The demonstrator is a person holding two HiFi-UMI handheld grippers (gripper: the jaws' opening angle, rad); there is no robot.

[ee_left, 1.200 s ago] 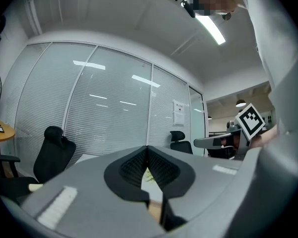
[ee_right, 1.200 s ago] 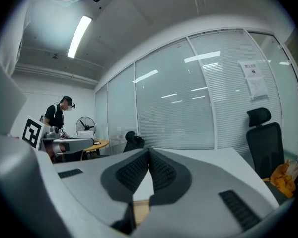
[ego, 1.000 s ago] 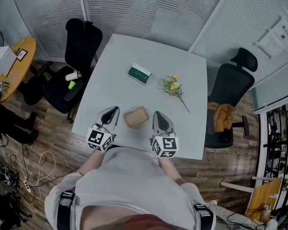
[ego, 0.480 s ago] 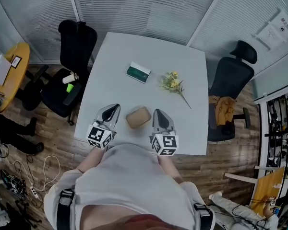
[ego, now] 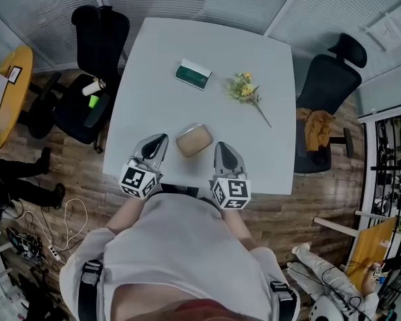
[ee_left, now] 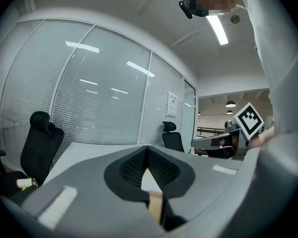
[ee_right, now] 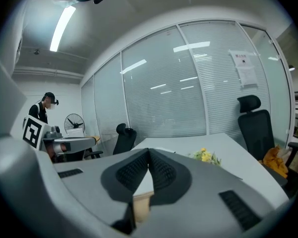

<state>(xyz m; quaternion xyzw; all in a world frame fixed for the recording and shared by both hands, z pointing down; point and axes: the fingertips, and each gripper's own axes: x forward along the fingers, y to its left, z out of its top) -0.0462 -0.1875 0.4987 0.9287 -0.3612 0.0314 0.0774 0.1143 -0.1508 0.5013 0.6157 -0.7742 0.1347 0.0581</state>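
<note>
Both grippers have edged forward over the white table. The tan rounded box sits lower centre, between the left gripper and right gripper, both pressed together, empty. It looks light, rigid and smooth, best held by opposite flanks.

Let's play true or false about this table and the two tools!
1. The tan box sits on the white table between the left tool and the right tool. True.
2. The left tool squeezes the tan box. False: its jaws are together on nothing, beside the box.
3. The yellow flowers lie on the table. True.
4. The green box is on the floor. False: it lies on the table.
5. The right tool is wide open. False: its jaws are together.
</note>
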